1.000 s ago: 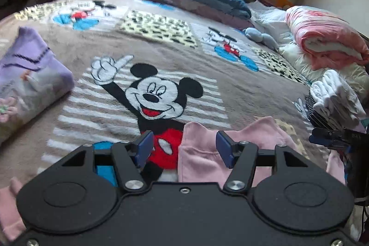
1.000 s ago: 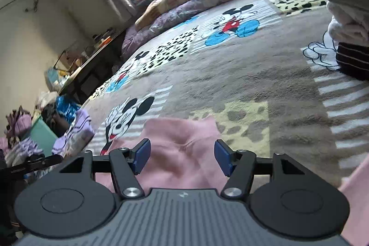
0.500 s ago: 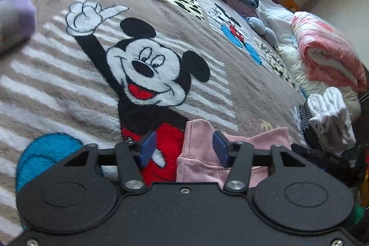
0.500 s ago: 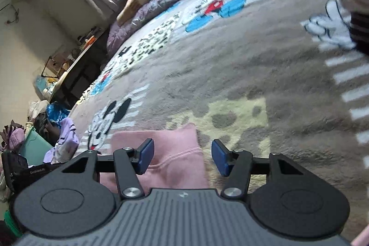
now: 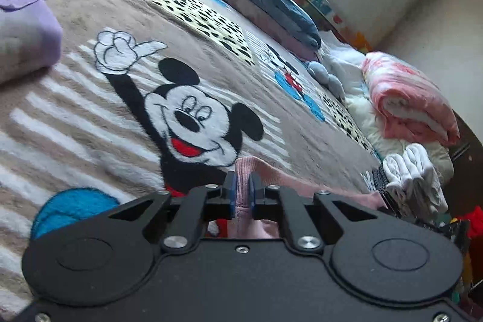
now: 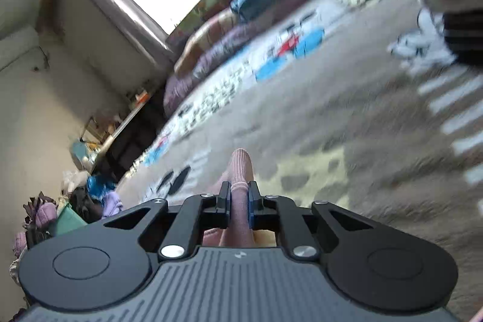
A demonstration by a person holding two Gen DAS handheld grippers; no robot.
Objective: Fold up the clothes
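A pink garment (image 5: 289, 180) lies on the Mickey Mouse blanket (image 5: 90, 110) covering the bed. In the left wrist view my left gripper (image 5: 242, 180) has its jaws closing on a ribbed edge of it, and the blue pads pinch the cloth. The right wrist view is blurred. There my right gripper (image 6: 239, 189) also has its jaws closing, and a fold of the pink garment (image 6: 240, 168) sticks up between its pads. Most of the garment is hidden under both gripper bodies.
A folded purple garment (image 5: 24, 20) lies at the left. A rolled pink quilt (image 5: 407, 104) and white clothes (image 5: 413, 171) sit at the right, pillows (image 5: 277, 5) along the far side. A dark item (image 6: 462, 29) lies at the right, and clutter (image 6: 45, 216) sits beside the bed.
Both grippers sank toward the blanket and went from wide open to pinched on the pink garment. The cloth now bunches up between each pair of pads.
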